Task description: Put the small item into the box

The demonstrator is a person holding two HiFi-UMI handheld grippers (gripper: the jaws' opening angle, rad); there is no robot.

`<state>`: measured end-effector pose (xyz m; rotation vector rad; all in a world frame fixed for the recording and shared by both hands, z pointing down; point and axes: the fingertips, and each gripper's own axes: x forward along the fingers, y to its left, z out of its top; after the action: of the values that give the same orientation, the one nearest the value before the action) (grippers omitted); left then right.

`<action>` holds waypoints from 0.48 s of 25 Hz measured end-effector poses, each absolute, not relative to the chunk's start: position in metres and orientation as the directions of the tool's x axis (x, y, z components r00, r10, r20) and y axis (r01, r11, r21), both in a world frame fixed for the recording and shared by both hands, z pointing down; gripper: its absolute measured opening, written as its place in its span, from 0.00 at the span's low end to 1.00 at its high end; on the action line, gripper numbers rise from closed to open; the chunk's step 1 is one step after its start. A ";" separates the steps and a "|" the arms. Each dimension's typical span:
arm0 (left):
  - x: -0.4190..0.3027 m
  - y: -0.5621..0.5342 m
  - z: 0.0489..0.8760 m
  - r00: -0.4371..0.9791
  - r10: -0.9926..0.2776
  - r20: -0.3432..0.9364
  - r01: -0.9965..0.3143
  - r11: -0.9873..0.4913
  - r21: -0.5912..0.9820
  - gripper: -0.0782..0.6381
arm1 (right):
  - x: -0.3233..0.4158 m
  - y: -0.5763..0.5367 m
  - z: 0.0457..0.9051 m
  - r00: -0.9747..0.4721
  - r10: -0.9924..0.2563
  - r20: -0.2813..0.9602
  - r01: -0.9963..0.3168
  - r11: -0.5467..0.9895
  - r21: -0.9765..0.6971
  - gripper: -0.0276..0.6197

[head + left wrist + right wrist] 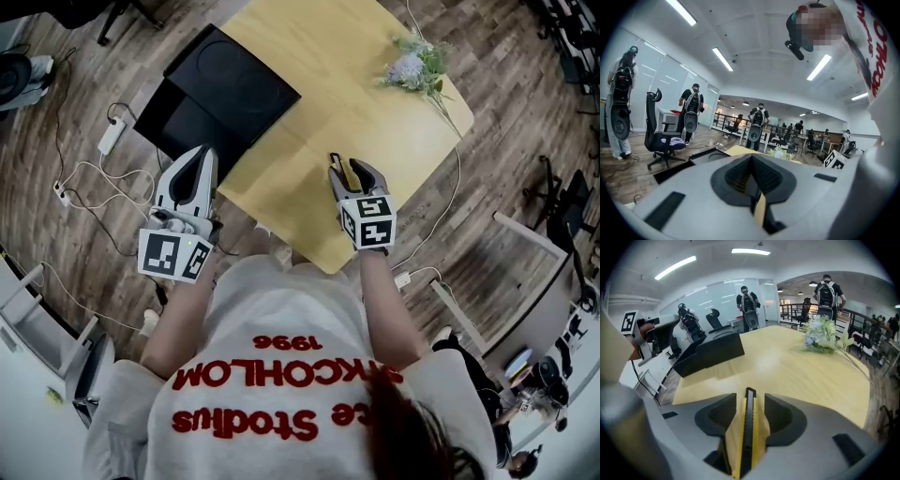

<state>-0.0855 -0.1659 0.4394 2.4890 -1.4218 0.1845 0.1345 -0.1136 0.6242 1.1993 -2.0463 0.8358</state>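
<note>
A yellow utility knife with a black slider strip [748,427] stands edge-on between the jaws of my right gripper [749,401]. Strips of table show on both sides of it, so the pads stand apart from it and the gripper is open. In the head view this right gripper [349,173] points down at the near part of the wooden table [375,122]. The black box [220,94] lies at the table's far left corner, also visible as the black box [710,352] ahead and to the left. My left gripper [194,173] hovers by the table's left edge near the box, jaws shut and empty [753,185].
A bunch of artificial flowers [417,66] lies at the table's far right, seen as flowers [820,338] ahead. Cables and a power strip [111,136] trail over the wooden floor at the left. Several people and office chairs [658,136] stand beyond.
</note>
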 end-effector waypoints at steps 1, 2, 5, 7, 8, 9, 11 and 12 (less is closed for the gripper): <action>-0.087 -0.164 0.441 0.508 -0.825 0.247 -0.861 -0.480 0.168 0.12 | 0.133 -0.111 0.630 -0.388 -0.495 0.777 -0.898 0.393 -0.198 0.34; -0.088 -0.163 0.443 0.506 -0.825 0.253 -0.862 -0.478 0.167 0.12 | 0.133 -0.109 0.634 -0.378 -0.486 0.788 -0.899 0.396 -0.187 0.33; -0.091 -0.161 0.449 0.497 -0.825 0.267 -0.868 -0.470 0.163 0.12 | 0.132 -0.106 0.639 -0.340 -0.484 0.806 -0.905 0.401 -0.142 0.27; -0.093 -0.161 0.450 0.489 -0.829 0.272 -0.872 -0.461 0.163 0.12 | 0.131 -0.106 0.639 -0.334 -0.491 0.805 -0.905 0.405 -0.128 0.23; -0.093 -0.161 0.450 0.486 -0.831 0.271 -0.874 -0.458 0.161 0.12 | 0.130 -0.107 0.639 -0.336 -0.493 0.802 -0.905 0.405 -0.130 0.23; -0.094 -0.160 0.449 0.484 -0.833 0.270 -0.875 -0.457 0.158 0.12 | 0.130 -0.107 0.638 -0.342 -0.496 0.798 -0.904 0.405 -0.136 0.23; -0.094 -0.160 0.447 0.481 -0.836 0.264 -0.877 -0.456 0.152 0.12 | 0.129 -0.110 0.633 -0.363 -0.510 0.780 -0.904 0.395 -0.162 0.23; -0.095 -0.161 0.445 0.479 -0.839 0.259 -0.878 -0.455 0.149 0.12 | 0.128 -0.112 0.629 -0.376 -0.523 0.765 -0.904 0.387 -0.180 0.23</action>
<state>-0.0949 -0.1605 0.4447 2.4662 -1.4657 0.2154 0.1283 -0.1122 0.6285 1.2195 -2.0341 0.8028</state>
